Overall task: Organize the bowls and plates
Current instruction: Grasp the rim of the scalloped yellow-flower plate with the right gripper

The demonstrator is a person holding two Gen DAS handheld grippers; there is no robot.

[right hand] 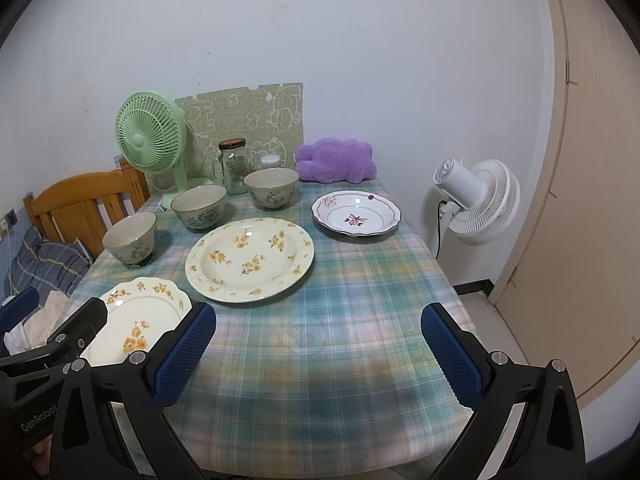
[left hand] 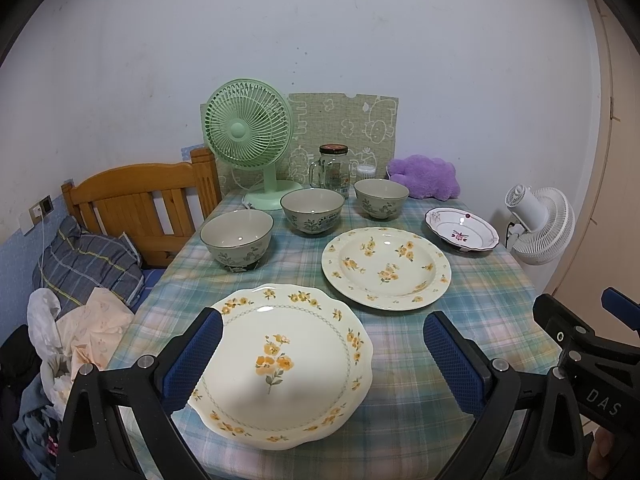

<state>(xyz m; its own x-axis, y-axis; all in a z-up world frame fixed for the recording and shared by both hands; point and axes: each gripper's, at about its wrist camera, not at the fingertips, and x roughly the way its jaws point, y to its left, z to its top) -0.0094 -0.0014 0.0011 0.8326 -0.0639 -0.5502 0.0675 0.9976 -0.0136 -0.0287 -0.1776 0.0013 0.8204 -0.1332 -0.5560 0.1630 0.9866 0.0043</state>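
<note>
Plates and bowls are laid out singly on the checked tablecloth [right hand: 340,320], none stacked, so the sorting appears not yet begun. Landmark: the large round plate [left hand: 386,268] with scattered yellow flowers, near the table centre. The scalloped plate [left hand: 280,364] lies nearer the camera than the landmark and to its left; the small plate with the red motif [left hand: 462,230] lies beyond it to the right, close to the table's right edge. Three bowls stand beyond and left of the landmark: the left bowl [left hand: 236,240], the middle bowl [left hand: 312,210] and the right bowl [left hand: 380,198], with a glass jar [left hand: 332,170] and a green fan [left hand: 248,128] just behind them. The left gripper [left hand: 320,364] has its jaws spread wide and holds nothing; in its own view the scalloped plate sits low between the fingers, the left finger overlapping its left rim, contact not confirmable. The right gripper [right hand: 316,354] is likewise wide and empty over bare cloth, nearer than the landmark. Likely hazards: glazed rims are thin and smooth, so a shallow pinch may slip and drop a plate onto another; dragging a plate may bunch the cloth and shift neighbours; the scalloped plate lies close to the near left table edge and could be pushed off; a careless reach to the bowls may knock over the jar.
</note>
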